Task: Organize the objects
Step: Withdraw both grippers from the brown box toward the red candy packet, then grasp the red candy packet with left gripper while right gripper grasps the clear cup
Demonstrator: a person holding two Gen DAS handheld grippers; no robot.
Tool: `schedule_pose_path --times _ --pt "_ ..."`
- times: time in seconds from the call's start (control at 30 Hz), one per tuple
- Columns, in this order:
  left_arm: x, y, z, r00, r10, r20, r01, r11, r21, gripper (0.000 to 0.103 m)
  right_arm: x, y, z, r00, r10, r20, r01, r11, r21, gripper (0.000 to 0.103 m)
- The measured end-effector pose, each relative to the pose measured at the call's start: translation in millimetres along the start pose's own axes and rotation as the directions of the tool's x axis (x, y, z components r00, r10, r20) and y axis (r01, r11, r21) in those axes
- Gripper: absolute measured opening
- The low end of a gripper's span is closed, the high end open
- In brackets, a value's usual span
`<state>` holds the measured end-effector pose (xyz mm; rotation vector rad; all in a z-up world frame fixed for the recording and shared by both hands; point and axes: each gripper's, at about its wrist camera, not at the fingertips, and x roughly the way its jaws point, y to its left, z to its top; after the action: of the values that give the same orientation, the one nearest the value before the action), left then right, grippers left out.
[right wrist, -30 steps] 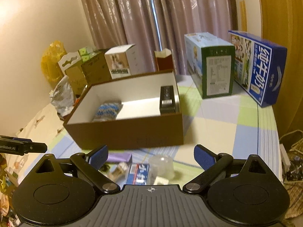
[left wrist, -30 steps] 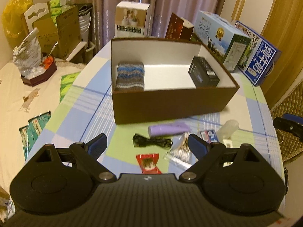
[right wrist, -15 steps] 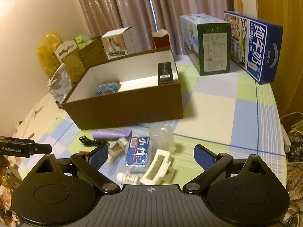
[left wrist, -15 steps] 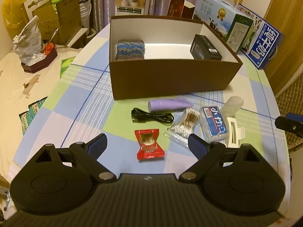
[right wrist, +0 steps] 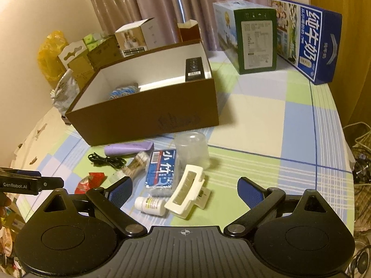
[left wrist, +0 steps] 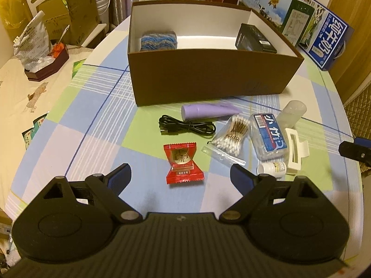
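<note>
Fingers (left wrist: 241, 178) spread wide above red packet (left wrist: 183, 162).

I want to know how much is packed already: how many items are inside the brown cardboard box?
2. A blue-and-grey knitted roll lies at the left end of the brown cardboard box, and a black rectangular device at its right end. The near wall hides part of the floor, so something small could be unseen.

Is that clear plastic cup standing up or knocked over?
Knocked over. The cup lies on its side on the table, beside the blue pack.
</note>
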<state>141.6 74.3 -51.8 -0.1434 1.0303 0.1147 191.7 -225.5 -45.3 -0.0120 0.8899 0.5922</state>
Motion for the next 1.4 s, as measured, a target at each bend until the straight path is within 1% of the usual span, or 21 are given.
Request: schedule_pose_path --times 0.43,0.6,0.67,0.73,0.97,1.1,1.17,1.27,1.3,1.37,1.4 --pt "31 0 0 0.999 0.018 -0.05 -0.017 1.0 0.011 0.09 16 -12 -2 0.999 -0.028 -0.036 0.03 0.999 0.038 0.095" --pt "43 3 -1 0.999 0.009 -0.053 -0.009 1.0 0.007 0.089 20 -17 -3 0.998 -0.039 -0.044 0.041 0.998 0.055 0.095" --pt "49 4 -2 0.998 0.005 -0.057 -0.004 1.0 0.007 0.087 22 -18 -3 0.998 -0.043 -0.047 0.046 0.997 0.06 0.095" --pt "55 4 -1 0.998 0.001 -0.064 0.0 1.0 0.007 0.083 24 -20 -2 0.998 -0.047 -0.048 0.05 0.997 0.065 0.095" --pt "78 4 3 0.995 0.0 -0.096 0.001 1.0 0.011 0.074 28 -23 0 0.997 -0.057 -0.049 0.061 0.995 0.081 0.095" --pt "90 3 6 0.993 0.003 -0.116 -0.001 1.0 0.02 0.064 29 -25 1 0.997 -0.063 -0.051 0.067 0.994 0.087 0.095" --pt "94 2 6 0.993 0.001 -0.122 0.002 1.0 0.021 0.063 29 -26 1 0.996 -0.066 -0.051 0.071 0.993 0.089 0.095" --pt "101 0 6 0.992 0.001 -0.127 0.003 0.999 0.034 0.052 29 -27 3 0.996 -0.07 -0.052 0.075 0.993 0.091 0.095" --pt "102 -1 6 0.992 0.002 -0.124 0.003 0.999 0.041 0.046 30 -26 3 0.996 -0.071 -0.051 0.076 0.993 0.091 0.095" --pt "101 -3 5 0.994 0.018 -0.108 -0.01 0.997 0.073 0.04 31 -26 3 0.996 -0.071 -0.05 0.075 0.993 0.09 0.095" --pt "101 -4 4 0.994 0.023 -0.103 -0.014 0.996 0.085 0.035 31 -26 4 0.996 -0.07 -0.049 0.074 0.993 0.089 0.095"
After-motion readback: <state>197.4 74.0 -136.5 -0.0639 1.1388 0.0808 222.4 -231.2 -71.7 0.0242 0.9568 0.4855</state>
